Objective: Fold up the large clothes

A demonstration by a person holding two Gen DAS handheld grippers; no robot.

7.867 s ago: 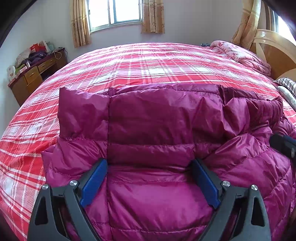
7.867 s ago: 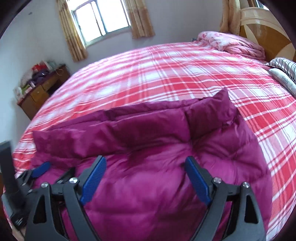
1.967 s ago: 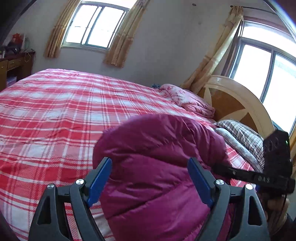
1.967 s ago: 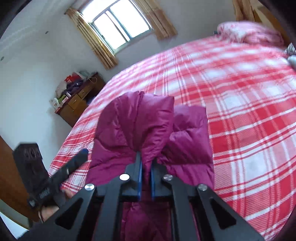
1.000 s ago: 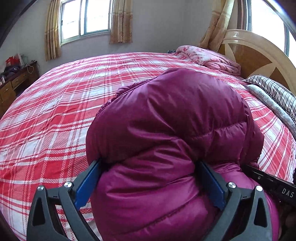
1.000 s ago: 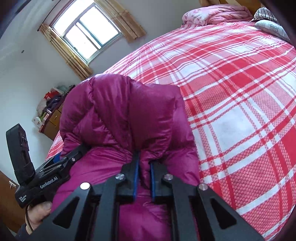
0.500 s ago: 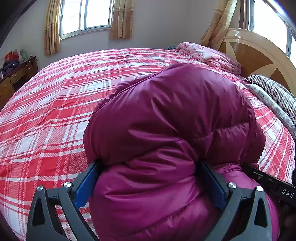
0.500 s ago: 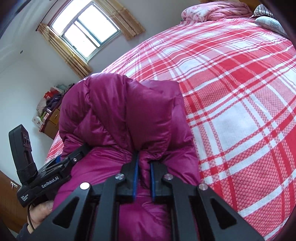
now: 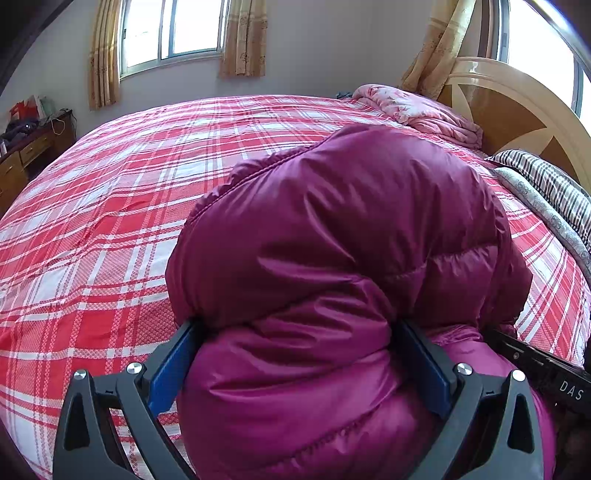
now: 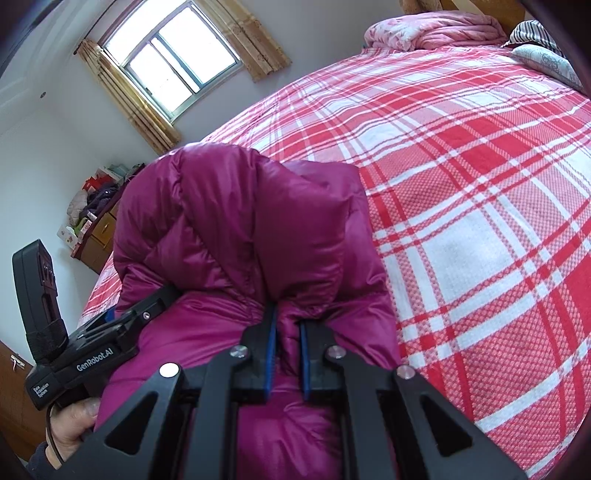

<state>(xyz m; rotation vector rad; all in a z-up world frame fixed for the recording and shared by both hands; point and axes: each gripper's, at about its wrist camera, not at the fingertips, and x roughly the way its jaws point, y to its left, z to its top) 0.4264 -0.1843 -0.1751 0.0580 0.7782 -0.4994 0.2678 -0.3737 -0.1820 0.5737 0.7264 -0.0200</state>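
A magenta puffer jacket (image 9: 332, 236) lies folded into a thick bundle on a red plaid bed (image 9: 110, 192). My left gripper (image 9: 299, 362) is open, its blue pads on either side of the bundle's near end. In the right wrist view the jacket (image 10: 236, 221) bulges up in front of my right gripper (image 10: 286, 354), which is shut on a fold of its fabric. The left gripper's body (image 10: 110, 343) shows at the left, its fingertips hidden behind the jacket. The right gripper's body (image 9: 546, 369) shows at the lower right of the left wrist view.
A pink quilt (image 9: 417, 110) and striped pillows (image 9: 546, 184) lie by the wooden headboard (image 9: 509, 107) at the right. A cluttered wooden dresser (image 9: 26, 147) stands at the far left under curtained windows (image 9: 173, 33). Plaid bedspread stretches beyond the jacket.
Over eight seconds the flat jacket was folded into a tall bundle and the right gripper shut on it. In the last second the bundle has barely shifted.
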